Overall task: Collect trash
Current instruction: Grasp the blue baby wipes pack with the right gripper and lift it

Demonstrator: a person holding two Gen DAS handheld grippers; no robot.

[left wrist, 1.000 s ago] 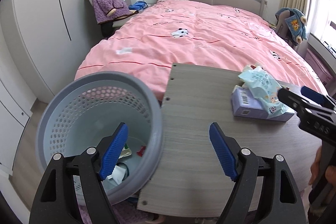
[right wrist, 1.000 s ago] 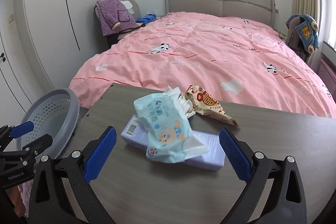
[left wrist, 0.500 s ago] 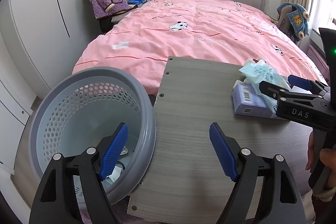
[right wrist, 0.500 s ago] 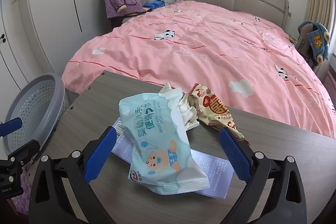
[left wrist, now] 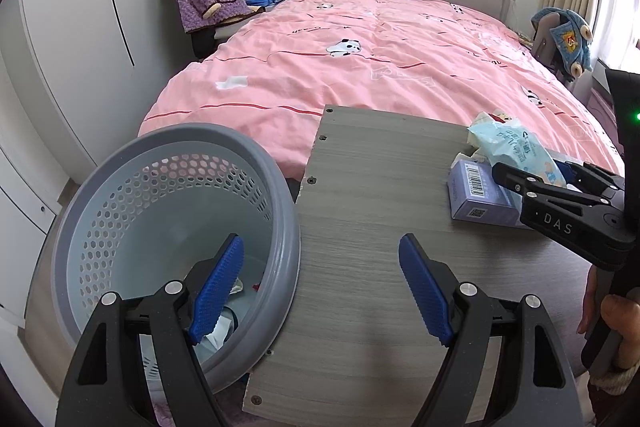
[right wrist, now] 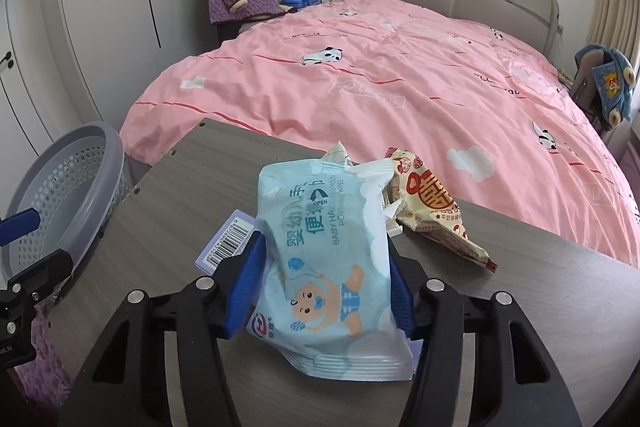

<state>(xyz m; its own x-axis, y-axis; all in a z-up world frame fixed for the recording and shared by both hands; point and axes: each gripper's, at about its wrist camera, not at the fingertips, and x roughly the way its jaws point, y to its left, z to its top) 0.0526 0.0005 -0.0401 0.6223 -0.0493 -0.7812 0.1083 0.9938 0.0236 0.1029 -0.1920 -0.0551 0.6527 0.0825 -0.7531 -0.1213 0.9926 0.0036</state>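
Bed [right wrist: 360,75], pink cover, fills the far side; nothing on it belongs to the job.

Table [left wrist: 360,227], grey wood, sits betw. bed foot and cameras. Its left edge butts against the basket rim; near-left corner overhangs the floor. Centre and left of the top are bare, so there's open room for a carry leftward.

Basket [left wrist: 132,211], grey perforated, stands off the table's left edge, mouth open upward, w/ a few scraps already at the bottom. Rim stands a little above table level, so the load needs some lift to clear it (my read).

Purple box [left wrist: 478,197] lies flat on the table's right part, barcode end toward the basket.

Wipes pack [right wrist: 332,247], pale blue, soft, lies on top of the box, long axis running away from the right gripper [right wrist: 320,287], near end betw. the jaws. Jaws have just been closing; blue pads now press both long sides of the pack – gripped across its width. Far end flops free.

Snack wrapper [right wrist: 436,215], cream/red, just right of the pack, touching its far corner; may drag along on lift.

Left gripper [left wrist: 322,291] hangs wide open, empty, straddling basket rim and table edge, nearer the basket but well apart from the trash. Right hand is the one on the job; basket lies to its left.
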